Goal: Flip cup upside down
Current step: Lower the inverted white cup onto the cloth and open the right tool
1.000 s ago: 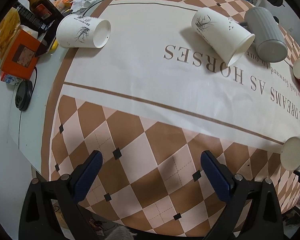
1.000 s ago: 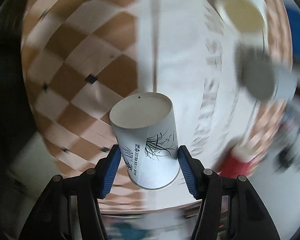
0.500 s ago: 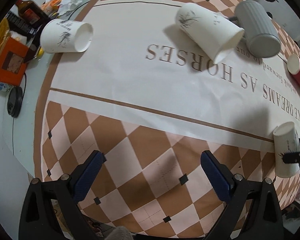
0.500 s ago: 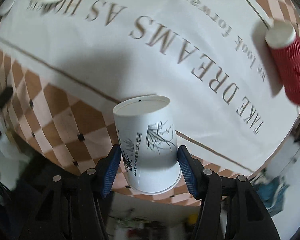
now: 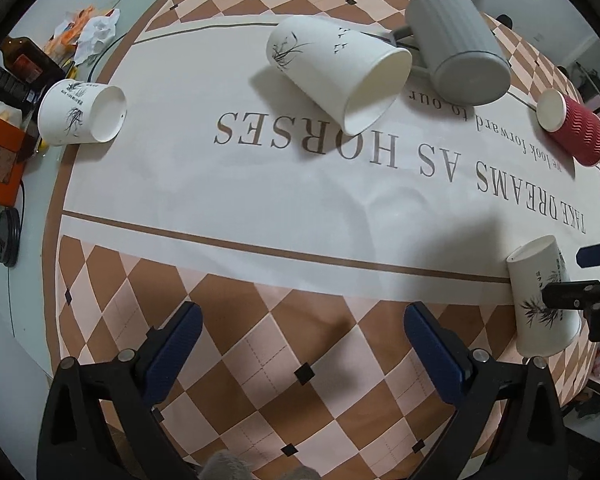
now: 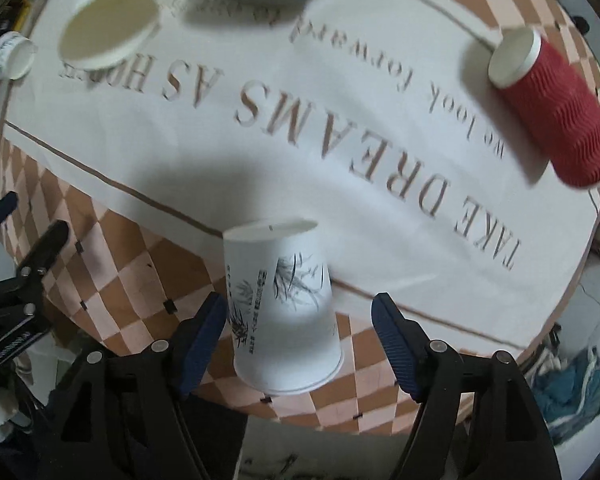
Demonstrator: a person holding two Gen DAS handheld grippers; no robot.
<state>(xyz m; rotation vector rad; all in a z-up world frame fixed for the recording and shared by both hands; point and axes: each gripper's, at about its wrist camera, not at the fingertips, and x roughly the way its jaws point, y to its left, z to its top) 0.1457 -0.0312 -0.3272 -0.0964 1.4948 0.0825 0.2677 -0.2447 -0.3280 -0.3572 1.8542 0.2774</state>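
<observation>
A white paper cup with a black plant print stands upside down on the checked cloth near the table's front edge. My right gripper is open around it, with a gap between each finger and the cup. The same cup shows at the far right of the left wrist view, with the right gripper's fingers beside it. My left gripper is open and empty above the checked part of the cloth.
A white paper cup, a grey ribbed cup and a red ribbed cup lie on their sides at the back. Another white cup lies at the left edge. Boxes and bottles crowd the left.
My right gripper swung the cup from tilted to upside down on the cloth and opened off it. My left gripper drew back a little.
</observation>
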